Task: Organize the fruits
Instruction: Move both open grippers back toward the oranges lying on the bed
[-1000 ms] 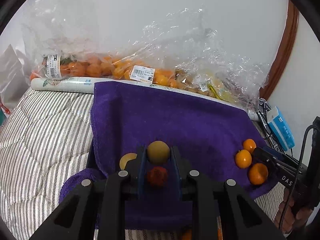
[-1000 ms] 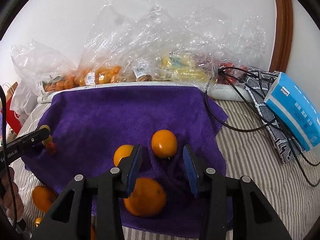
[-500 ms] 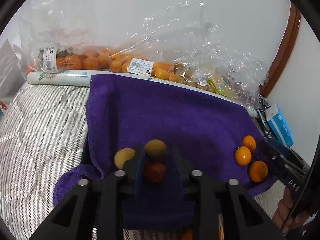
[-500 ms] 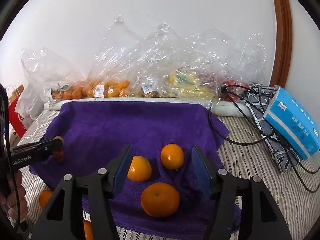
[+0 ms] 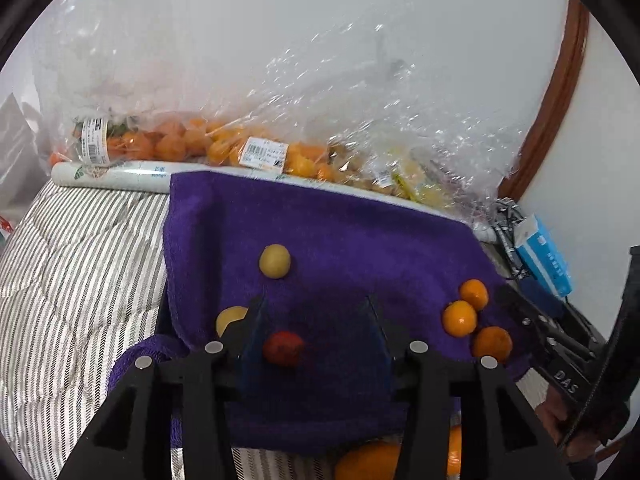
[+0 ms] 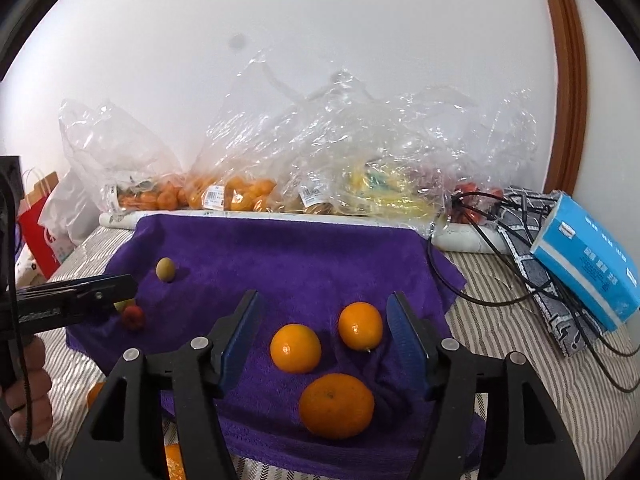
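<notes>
On the purple towel (image 5: pixel 340 232) my left gripper (image 5: pixel 314 316) has its jaws opening. A small red fruit (image 5: pixel 283 348) lies between them, close to the left finger, and the right pad is clear of it. A yellow round fruit (image 5: pixel 274 261) sits ahead on the towel, and another yellow fruit (image 5: pixel 230 318) lies just left of the fingers. My right gripper (image 6: pixel 324 320) is opening too, above three oranges: two (image 6: pixel 295 347) (image 6: pixel 360 325) lie between its jaws untouched, and a bigger orange (image 6: pixel 336 405) lies nearer the camera.
Clear plastic bags of fruit (image 6: pixel 240 196) line the wall behind the towel. A blue tissue box (image 6: pixel 588 264) and black cables (image 6: pixel 500 280) lie to the right. More oranges (image 5: pixel 368 460) sit on the striped bedding (image 5: pixel 80 260) below the towel's front edge.
The left jaws have spread apart and let go; the yellow fruit that was at their tips now lies farther ahead. The right jaws have widened and the gripper has lifted a little.
</notes>
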